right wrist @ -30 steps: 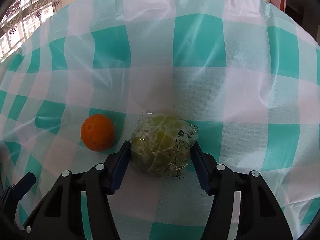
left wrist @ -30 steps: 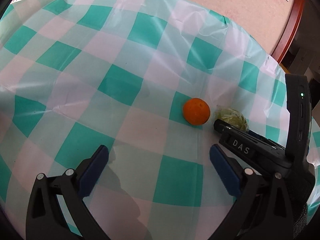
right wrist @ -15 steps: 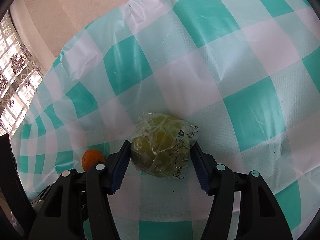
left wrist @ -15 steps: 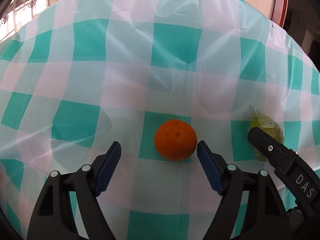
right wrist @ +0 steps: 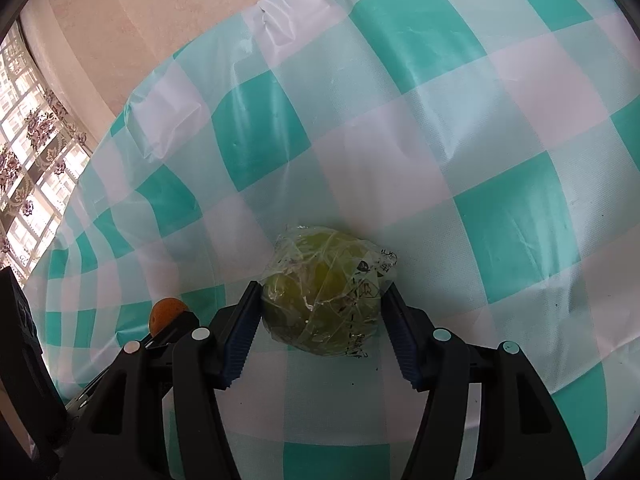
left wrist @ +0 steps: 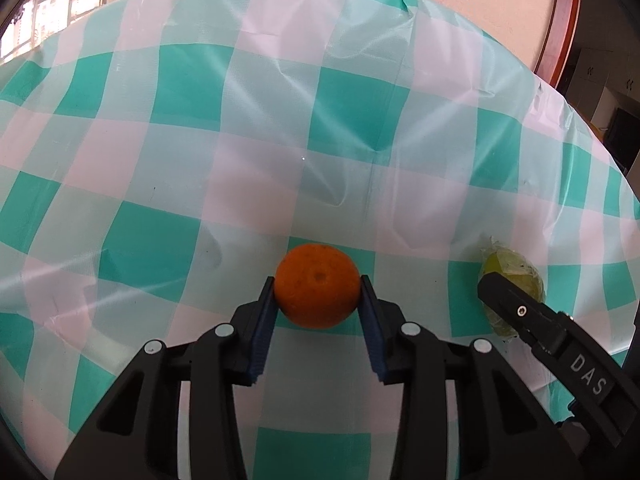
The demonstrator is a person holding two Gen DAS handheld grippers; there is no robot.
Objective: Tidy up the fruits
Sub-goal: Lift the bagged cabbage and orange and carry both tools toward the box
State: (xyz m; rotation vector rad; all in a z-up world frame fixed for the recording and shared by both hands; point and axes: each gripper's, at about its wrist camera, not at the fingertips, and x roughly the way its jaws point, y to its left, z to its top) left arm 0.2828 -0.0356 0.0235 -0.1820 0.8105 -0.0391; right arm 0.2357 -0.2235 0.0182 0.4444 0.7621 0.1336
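Note:
An orange (left wrist: 316, 300) sits on the teal-and-white checked tablecloth (left wrist: 192, 168), and my left gripper (left wrist: 317, 280) is shut on it, blue pads pressed to both its sides. To the right lies a green fruit in clear plastic wrap (left wrist: 516, 272), half hidden behind one black finger (left wrist: 520, 314) of the other gripper. In the right wrist view my right gripper (right wrist: 322, 290) is shut on that wrapped green fruit (right wrist: 324, 308), pads against the wrap on either side. The orange (right wrist: 166, 312) peeks out at the lower left there.
The tablecloth (right wrist: 440, 152) is wrinkled and drops off at the table's far rounded edge. A pink wall lies beyond, with a window (right wrist: 28, 168) at the left and a wooden door frame (left wrist: 560, 20) at the right.
My left gripper swung over to the orange and its jaws went from wide open to shut on it. The right gripper rolled while keeping hold of the wrapped fruit.

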